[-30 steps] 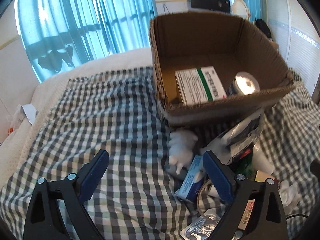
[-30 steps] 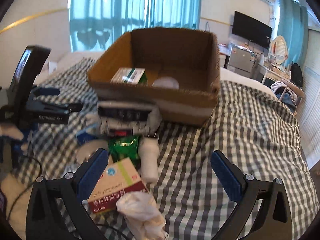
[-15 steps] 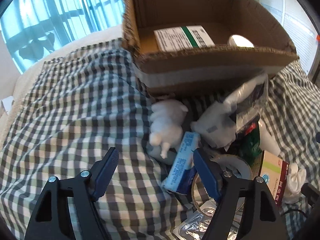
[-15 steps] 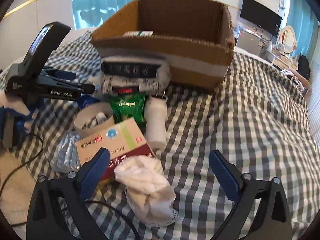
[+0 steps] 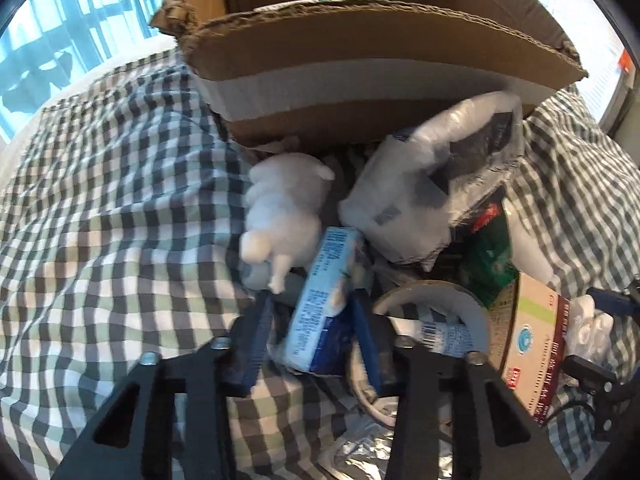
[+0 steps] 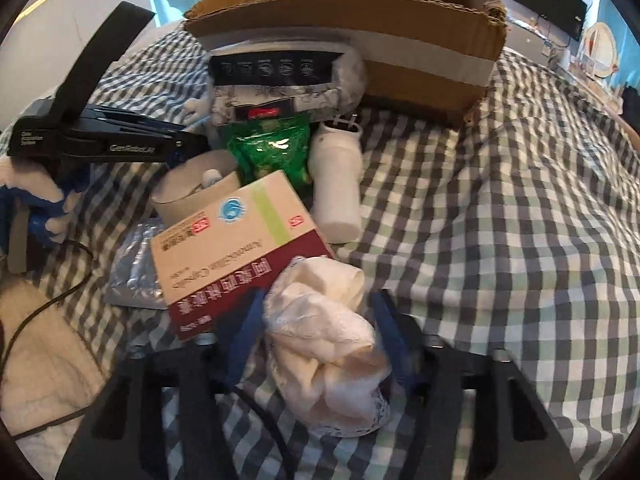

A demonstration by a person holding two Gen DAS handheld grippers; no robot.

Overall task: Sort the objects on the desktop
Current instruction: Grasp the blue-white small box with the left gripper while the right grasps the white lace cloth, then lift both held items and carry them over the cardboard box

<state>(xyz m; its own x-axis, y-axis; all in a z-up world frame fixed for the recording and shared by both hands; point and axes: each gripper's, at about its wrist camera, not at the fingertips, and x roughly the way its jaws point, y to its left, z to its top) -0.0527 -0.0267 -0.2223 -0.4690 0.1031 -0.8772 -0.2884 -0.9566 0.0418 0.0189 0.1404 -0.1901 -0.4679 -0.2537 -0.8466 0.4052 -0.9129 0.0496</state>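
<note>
Both grippers have dropped in low since the earlier frames, and the cardboard box (image 5: 372, 52) now fills the top of each view. My left gripper (image 5: 310, 320) brackets the blue-and-white carton (image 5: 320, 300) at lower centre of its view, jaws narrowed to its sides; whether they press it yet I cannot tell. It looks light and stiff, with flat faces that should take the pads well, so I'd squeeze mid-length. My right gripper (image 6: 316, 320) straddles the white cloth bundle (image 6: 328, 340) at bottom centre, which overlaps the red-and-cream medicine box (image 6: 236, 248). It appears soft and floppy, so I'd pinch deep through the bulk, or a fold may slip out.
</note>
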